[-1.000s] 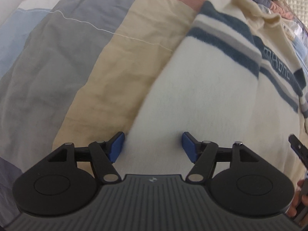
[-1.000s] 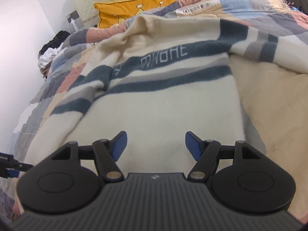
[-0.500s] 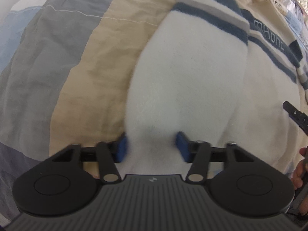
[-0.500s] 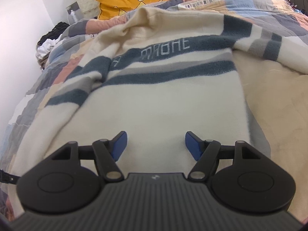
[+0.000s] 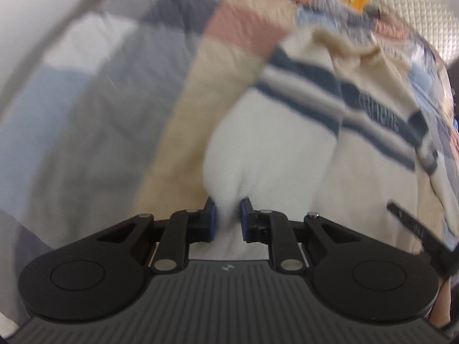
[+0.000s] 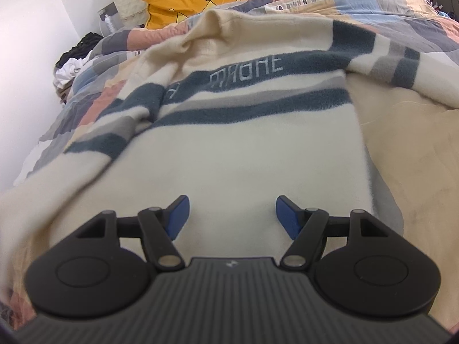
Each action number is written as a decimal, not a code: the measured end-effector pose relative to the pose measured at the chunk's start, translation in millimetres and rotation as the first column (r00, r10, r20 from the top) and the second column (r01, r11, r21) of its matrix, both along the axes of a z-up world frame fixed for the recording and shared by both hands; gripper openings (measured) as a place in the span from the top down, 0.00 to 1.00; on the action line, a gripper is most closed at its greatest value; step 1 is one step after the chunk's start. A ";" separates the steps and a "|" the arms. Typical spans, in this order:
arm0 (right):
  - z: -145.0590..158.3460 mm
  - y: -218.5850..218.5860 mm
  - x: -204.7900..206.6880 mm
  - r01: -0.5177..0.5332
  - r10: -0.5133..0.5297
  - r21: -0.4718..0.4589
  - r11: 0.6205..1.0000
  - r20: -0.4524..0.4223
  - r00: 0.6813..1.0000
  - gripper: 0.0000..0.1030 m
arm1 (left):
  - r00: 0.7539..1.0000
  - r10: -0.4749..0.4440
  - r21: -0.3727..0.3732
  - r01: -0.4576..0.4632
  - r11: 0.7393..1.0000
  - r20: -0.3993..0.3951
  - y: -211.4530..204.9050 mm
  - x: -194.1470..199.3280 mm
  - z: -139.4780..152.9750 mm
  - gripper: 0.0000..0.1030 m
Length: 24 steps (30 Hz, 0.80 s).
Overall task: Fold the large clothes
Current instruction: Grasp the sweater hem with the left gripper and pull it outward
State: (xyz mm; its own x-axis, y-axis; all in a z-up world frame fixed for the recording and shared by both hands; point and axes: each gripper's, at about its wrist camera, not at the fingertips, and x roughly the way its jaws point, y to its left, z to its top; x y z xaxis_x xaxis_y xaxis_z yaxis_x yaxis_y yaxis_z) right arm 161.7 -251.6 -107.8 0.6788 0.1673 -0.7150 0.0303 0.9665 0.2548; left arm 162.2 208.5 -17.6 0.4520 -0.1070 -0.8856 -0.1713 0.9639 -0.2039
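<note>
- Left claw (image 5: 228, 219): blue pads pinching a bunched fold of the cream sweater (image 6: 229, 149); jaws have just been closing, fabric between them, drawn up into a peak at lower centre of the left wrist view.
- Likely reason for the pinch at the sweater's lower left edge: a corner hold, to lift that side and carry it over the body for the first fold.
- Right claw (image 6: 232, 215): spread wide, pads apart, nothing pinched; hovering low over the plain cream panel at lower centre of the right wrist view. Contact with the cloth not determinable.
- Judged purpose of the right claw's position: placed to take the matching edge, or to hold the body down while the left side comes up.
- Sweater location: spread flat on the patchwork quilt (image 6: 396, 8) of the bed, collar toward the top of the frame, navy and grey stripes across the chest, one sleeve trailing to upper right.
- Orange pillow (image 6: 200, 3) near the headboard, top centre, well apart from the work.
- Left wrist view heavily motion-blurred; chest lettering unreadable there.
- Hem under both claws hidden by the tool bodies; the sleeve toward the left of the frame cut off low in the right wrist view.
- Dark bar at right edge of left wrist view, presumably part of the other tool; not certain.
</note>
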 end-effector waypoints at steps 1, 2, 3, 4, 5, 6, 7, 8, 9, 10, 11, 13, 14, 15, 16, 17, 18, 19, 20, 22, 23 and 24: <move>0.4 0.1 -0.3 -0.002 0.002 0.001 1.000 0.000 1.000 0.33 | 1.000 0.013 0.017 -0.013 1.000 0.025 6.9 4.4 9.3 0.81; 1.0 0.2 -1.1 -0.003 0.003 0.007 1.000 0.001 1.000 0.33 | 0.998 0.033 0.028 -0.035 0.999 0.048 15.7 10.1 19.2 0.82; 2.3 0.2 -2.0 -0.005 0.005 0.017 1.000 0.005 1.000 0.33 | 0.996 0.055 0.037 -0.058 0.998 0.070 23.7 15.8 28.4 0.82; 3.8 0.0 -3.1 -0.008 0.007 0.026 1.000 0.011 1.000 0.33 | 0.993 0.077 0.050 -0.081 0.995 0.092 31.6 22.5 36.7 0.82; 5.1 0.1 -3.9 -0.009 0.009 0.030 1.000 0.017 1.000 0.33 | 0.989 0.094 0.067 -0.102 0.993 0.112 38.8 30.1 45.2 0.82; 5.9 0.6 -3.8 -0.009 0.008 0.030 1.000 0.020 1.000 0.33 | 0.985 0.108 0.087 -0.121 0.989 0.134 44.8 38.9 53.2 0.82; 6.4 0.6 -3.5 -0.009 0.008 0.030 1.000 0.023 1.000 0.33 | 0.979 0.127 0.118 -0.147 0.982 0.162 49.1 47.8 61.3 0.82; 6.9 1.2 -2.4 -0.009 0.009 0.033 0.999 0.024 1.000 0.33 | 0.970 0.153 0.146 -0.182 0.973 0.191 56.3 57.6 70.3 0.82; 7.6 1.2 -1.6 -0.008 0.007 0.041 0.999 0.024 1.000 0.33 | 0.961 0.171 0.165 -0.209 0.964 0.220 59.5 68.7 79.1 0.82; 8.5 0.7 -1.1 -0.007 0.006 0.054 0.999 0.024 1.000 0.33 | 0.951 0.173 0.185 -0.224 0.957 0.256 63.7 81.8 87.2 0.82; 9.6 0.4 -1.2 -0.009 0.007 0.069 0.998 0.029 1.000 0.33 | 0.940 0.180 0.205 -0.245 0.948 0.289 68.7 95.4 95.9 0.82; 11.1 0.7 -0.8 -0.011 0.008 0.070 0.997 0.036 0.999 0.33 | 0.922 0.205 0.225 -0.288 0.931 0.328 78.9 123.5 109.0 0.82; 11.0 1.9 0.5 -0.010 0.008 0.055 0.998 0.037 0.999 0.33 | 0.914 0.219 0.236 -0.309 0.921 0.341 86.9 138.6 115.4 0.82; 10.2 3.0 2.1 -0.010 0.009 0.039 0.999 0.038 0.999 0.33 | 0.905 0.231 0.251 -0.331 0.910 0.356 93.5 152.1 121.5 0.82; 9.0 3.6 3.7 -0.008 0.007 0.027 1.000 0.036 0.999 0.33 | 0.898 0.233 0.273 -0.346 0.898 0.372 99.7 164.5 127.2 0.82; 7.3 3.3 5.7 -0.005 0.005 0.023 1.000 0.030 1.000 0.33 | 0.893 0.225 0.302 -0.355 0.885 0.389 106.7 177.9 132.2 0.82; 5.5 2.9 7.6 -0.002 0.002 0.028 1.000 0.023 1.000 0.33 | 0.888 0.223 0.332 -0.369 0.868 0.403 113.3 191.0 135.0 0.82; 4.2 2.4 10.0 0.000 -0.001 0.036 0.999 0.016 1.000 0.33 | 0.885 0.220 0.359 -0.379 0.853 0.411 120.0 203.5 135.5 0.82; 3.5 2.1 12.4 0.003 -0.003 0.043 0.999 0.013 1.000 0.33 | 0.885 0.218 0.387 -0.387 0.837 0.412 129.3 215.8 133.8 0.82; 3.7 2.3 16.1 0.001 -0.002 0.041 0.999 0.011 1.000 0.33 | 0.892 0.213 0.440 -0.389 0.809 0.397 142.4 241.6 119.5 0.82; 4.7 1.5 14.7 -0.002 0.001 0.044 0.999 0.014 1.000 0.33 | 0.900 0.209 0.464 -0.383 0.799 0.383 146.5 255.3 107.9 0.82; 5.8 -0.6 11.0 -0.006 0.004 0.052 0.999 0.024 1.000 0.33 | 0.907 0.207 0.477 -0.375 0.795 0.367 152.5 267.9 93.2 0.82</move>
